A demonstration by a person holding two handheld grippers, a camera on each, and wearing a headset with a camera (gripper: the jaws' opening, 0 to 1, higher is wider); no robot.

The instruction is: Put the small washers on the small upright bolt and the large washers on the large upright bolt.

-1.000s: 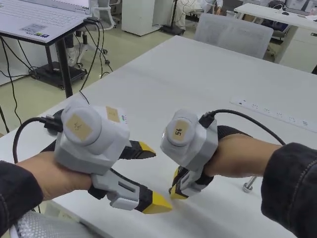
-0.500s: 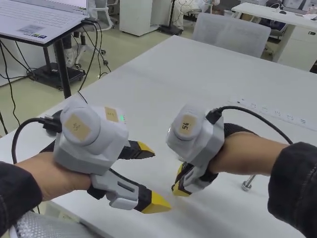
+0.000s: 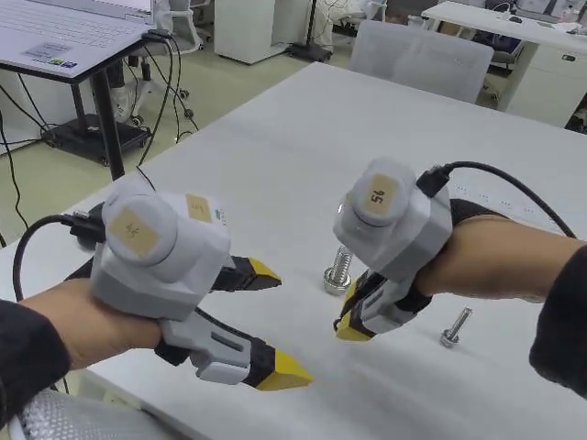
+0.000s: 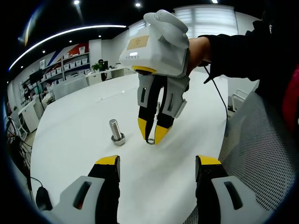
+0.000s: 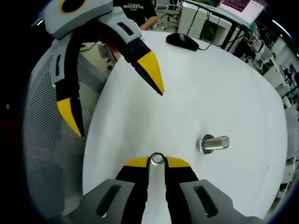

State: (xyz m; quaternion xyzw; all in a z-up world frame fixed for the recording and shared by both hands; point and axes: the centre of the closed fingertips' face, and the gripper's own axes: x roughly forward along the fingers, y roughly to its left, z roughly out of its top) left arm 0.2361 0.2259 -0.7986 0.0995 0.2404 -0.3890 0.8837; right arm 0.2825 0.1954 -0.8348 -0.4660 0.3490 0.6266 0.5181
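Steel washer [image 5: 156,159] pinched between right gripper [image 5: 156,162] tips | left gripper [image 4: 158,161] wide open, empty | advise centring hole over upright bolt [image 5: 214,143] before release.

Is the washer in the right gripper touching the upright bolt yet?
Apart. The left gripper view shows a clear gap between the washer, pinched in the right gripper, and the upright bolt.

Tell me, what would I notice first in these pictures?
Two grey grippers with bright yellow tips above a white table. The right gripper pinches a small metal washer; the left gripper hangs open beside it. A shiny bolt stands upright near the right gripper's tips.
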